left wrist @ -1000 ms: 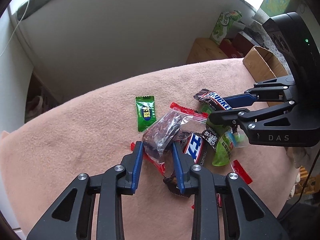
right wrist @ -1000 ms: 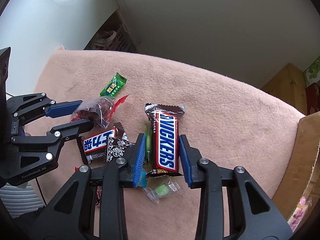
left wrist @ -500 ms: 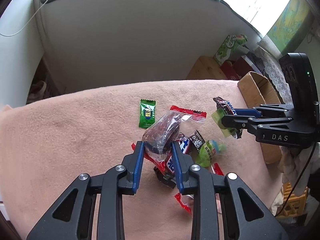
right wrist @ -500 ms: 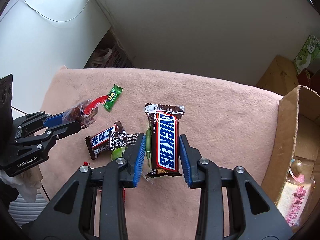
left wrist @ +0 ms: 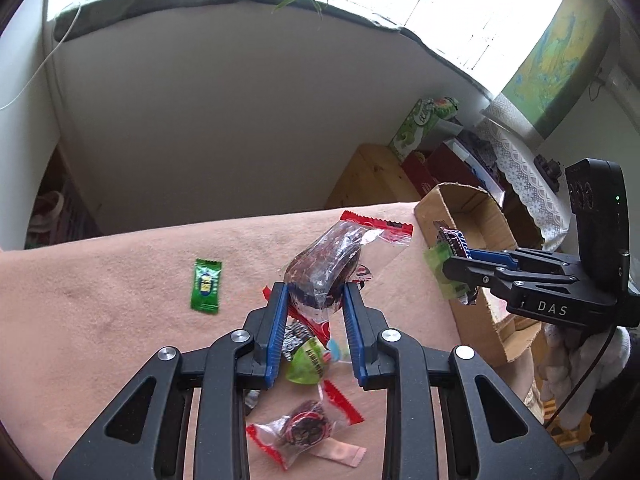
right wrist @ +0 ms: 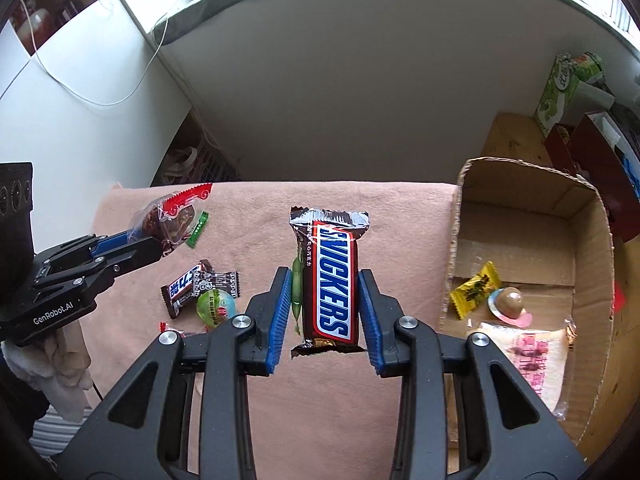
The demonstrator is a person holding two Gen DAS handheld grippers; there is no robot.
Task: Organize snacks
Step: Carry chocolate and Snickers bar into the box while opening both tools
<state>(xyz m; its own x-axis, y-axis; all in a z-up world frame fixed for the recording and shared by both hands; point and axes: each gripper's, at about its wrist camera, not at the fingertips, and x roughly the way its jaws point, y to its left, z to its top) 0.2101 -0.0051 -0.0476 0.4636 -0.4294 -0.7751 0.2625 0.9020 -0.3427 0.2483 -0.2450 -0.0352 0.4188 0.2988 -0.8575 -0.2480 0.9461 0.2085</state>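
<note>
My left gripper (left wrist: 314,292) is shut on a clear, red-edged packet of dark snack (left wrist: 324,264), lifted above the pink cloth (left wrist: 100,280). In the right wrist view that left gripper (right wrist: 160,246) and its packet (right wrist: 168,218) hang at the left. My right gripper (right wrist: 326,276) is shut on a Snickers bar (right wrist: 334,280), with a thin green packet (right wrist: 297,284) pinched beside it against the left finger. It hovers over the cloth just left of an open cardboard box (right wrist: 592,240). In the left wrist view the right gripper (left wrist: 444,264) sits at the box's (left wrist: 496,216) near wall.
On the cloth lie a green candy (left wrist: 206,286), a small dark bar (right wrist: 182,290), a green jelly cup (right wrist: 214,308) and another red-edged packet (left wrist: 304,432). The box holds a yellow candy (right wrist: 474,290), a brown sweet (right wrist: 510,302) and a pink packet (right wrist: 528,356).
Both grippers have risen off the pile with their snacks. The right one has carried the Snickers bar rightward, and the cardboard box has come fully into view beside it.
</note>
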